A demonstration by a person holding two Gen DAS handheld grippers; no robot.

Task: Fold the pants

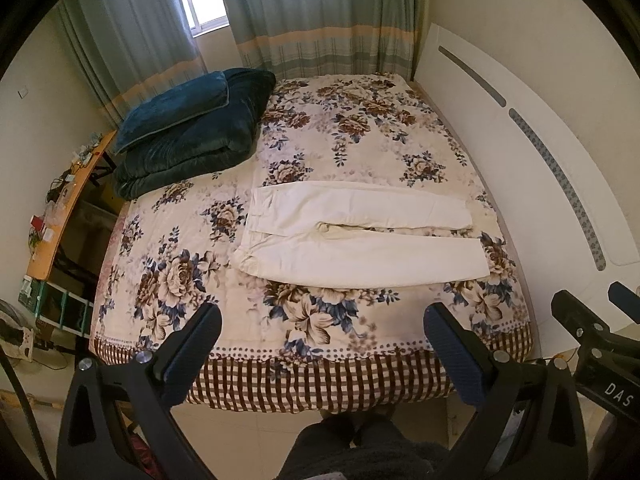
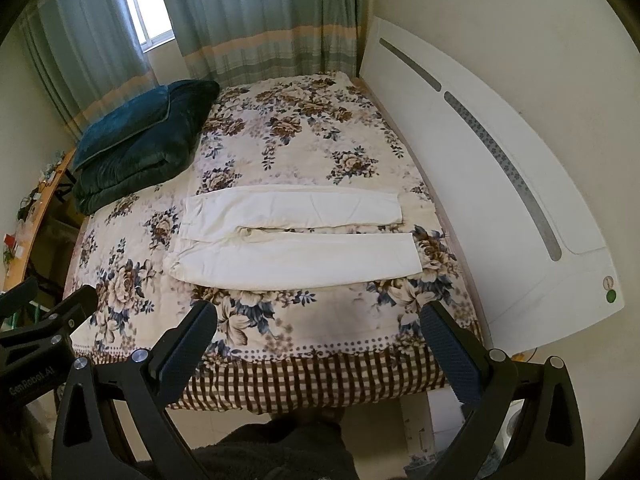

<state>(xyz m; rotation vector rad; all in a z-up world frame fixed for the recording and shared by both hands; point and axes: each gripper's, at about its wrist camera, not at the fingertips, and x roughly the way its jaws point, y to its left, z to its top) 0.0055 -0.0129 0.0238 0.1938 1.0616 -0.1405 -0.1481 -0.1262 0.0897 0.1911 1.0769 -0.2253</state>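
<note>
Smack in the middle of both views, a pair of cream-white pants point(image 1: 360, 236) lies flat on the floral bedspread point(image 1: 192, 280), waistband toward frame left and both legs running out toward frame right. The two legs sit side by side with a narrow gap between them, the far leg ending a bit short of the near one.

At the bottom of the left wrist view, the left gripper point(image 1: 322, 326) has its fingers spread wide apart, nothing between them, hanging over the near edge of the bed and well apart from the pants. Same deal in the right wrist view: the right gripper point(image 2: 318, 324) is spread wide and holding nothing, also near the checkered bed edge point(image 2: 304, 380).

Upper left of the frame there's a folded dark teal blanket point(image 1: 188, 132) stacked on the bed corner, with green curtains point(image 1: 312, 12) behind it. The white headboard point(image 2: 480, 168) runs down the right side, and an orange desk point(image 1: 64, 208) with clutter sits at far left.
</note>
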